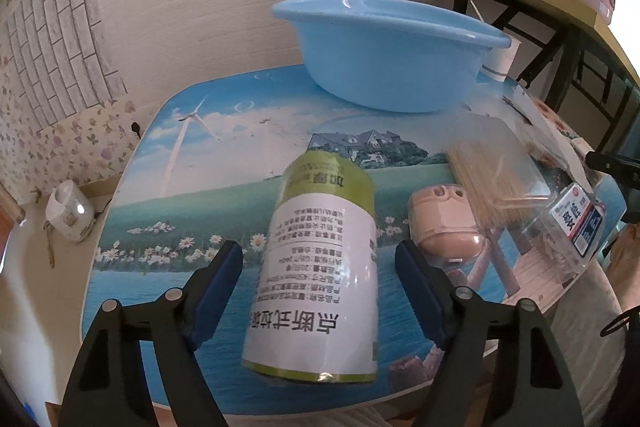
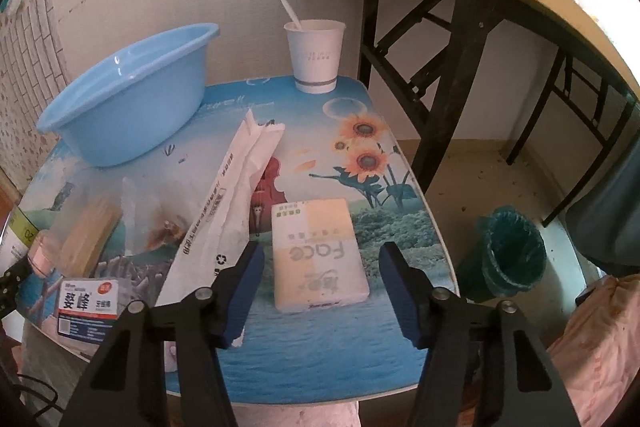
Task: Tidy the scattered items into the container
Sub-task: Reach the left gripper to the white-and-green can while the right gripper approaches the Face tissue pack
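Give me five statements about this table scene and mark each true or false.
1. The blue basin holds the tissue pack. False: the tissue pack lies on the table; no item shows in the basin.
2. The paper cup stands upright with a spoon in it. True.
3. The left gripper straddles the roll of bin bags. True.
4. The right gripper has lifted the tissue pack. False: it lies flat, fingers apart from it.
5. The toothpick box lies beside the roll. True.

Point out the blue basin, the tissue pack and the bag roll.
blue basin (image 1: 384, 67), left wrist view, outer wall.
tissue pack (image 2: 318, 253), right wrist view, printed top face.
bag roll (image 1: 320, 267), left wrist view, white label.
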Tool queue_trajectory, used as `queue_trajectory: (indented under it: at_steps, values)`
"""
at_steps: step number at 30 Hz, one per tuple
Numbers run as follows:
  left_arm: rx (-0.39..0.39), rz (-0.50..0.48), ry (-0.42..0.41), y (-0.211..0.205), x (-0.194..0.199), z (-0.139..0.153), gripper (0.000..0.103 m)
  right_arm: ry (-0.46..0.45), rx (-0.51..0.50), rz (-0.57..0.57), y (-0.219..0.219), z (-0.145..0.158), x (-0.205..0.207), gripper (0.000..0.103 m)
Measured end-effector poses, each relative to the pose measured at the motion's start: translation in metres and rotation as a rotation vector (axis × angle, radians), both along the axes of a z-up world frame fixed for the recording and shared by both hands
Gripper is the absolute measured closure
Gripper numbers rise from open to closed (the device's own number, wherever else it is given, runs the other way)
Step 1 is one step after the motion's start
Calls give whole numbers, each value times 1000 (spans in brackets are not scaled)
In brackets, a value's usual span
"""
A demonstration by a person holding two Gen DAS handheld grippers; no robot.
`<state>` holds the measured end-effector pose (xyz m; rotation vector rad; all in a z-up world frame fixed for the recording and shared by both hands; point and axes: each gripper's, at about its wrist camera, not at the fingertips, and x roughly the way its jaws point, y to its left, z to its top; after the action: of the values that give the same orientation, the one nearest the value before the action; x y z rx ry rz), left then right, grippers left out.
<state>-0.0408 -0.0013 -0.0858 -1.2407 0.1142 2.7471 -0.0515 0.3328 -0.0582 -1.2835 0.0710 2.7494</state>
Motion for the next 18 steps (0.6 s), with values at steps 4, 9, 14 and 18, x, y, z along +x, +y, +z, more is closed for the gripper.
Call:
queue_trajectory:
  at_steps: [4,9,14,18]
  values:
    - [0,-5,20,0,-1,-1,27,2,7,6,0,-4,-2,41]
    - [21,-7,46,-1,-1,-4,28,3,-1,13,1,-7,-6,49]
    - [52,0,109,-2,5,-8,30,17,-14,26,1,-11,-8,49]
    - [63,2,114,-3,5,-8,31,43,-7,36,1,-16,-8,49]
